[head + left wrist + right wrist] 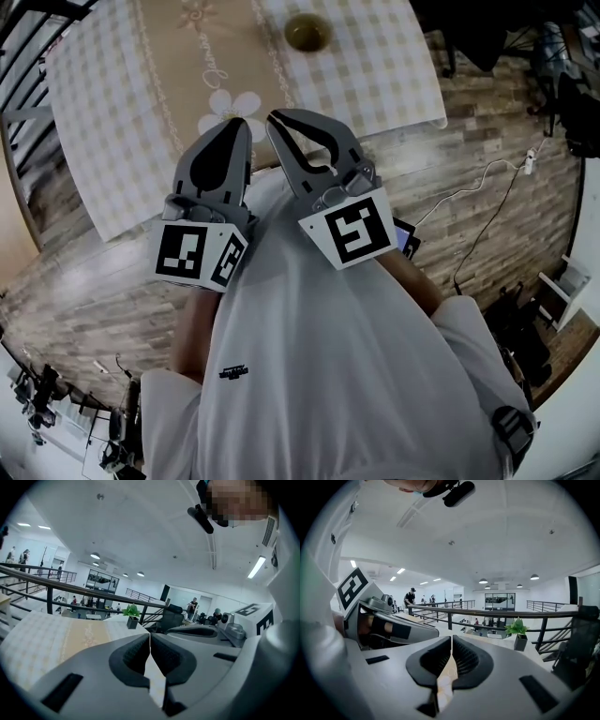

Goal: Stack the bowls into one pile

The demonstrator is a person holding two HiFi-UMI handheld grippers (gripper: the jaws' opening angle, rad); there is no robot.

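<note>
One olive-brown bowl [307, 33] sits on the far part of the checked tablecloth [103, 84]; whether others nest inside it I cannot tell. My left gripper [236, 124] and right gripper [277, 118] are held side by side near the person's chest, over the table's near edge and well short of the bowl. Both are shut with nothing between the jaws. The left gripper view has its own jaw tips [150, 637] pressed together, and the right gripper view shows the same [452, 639]. Neither gripper view shows the bowl.
A beige runner [202, 66] with a flower print crosses the table. Wood-plank floor [487, 122] lies around it, with a white cable and plug [528, 161] on the right. A railing [497, 613] and a small potted plant [518, 630] stand beyond the table.
</note>
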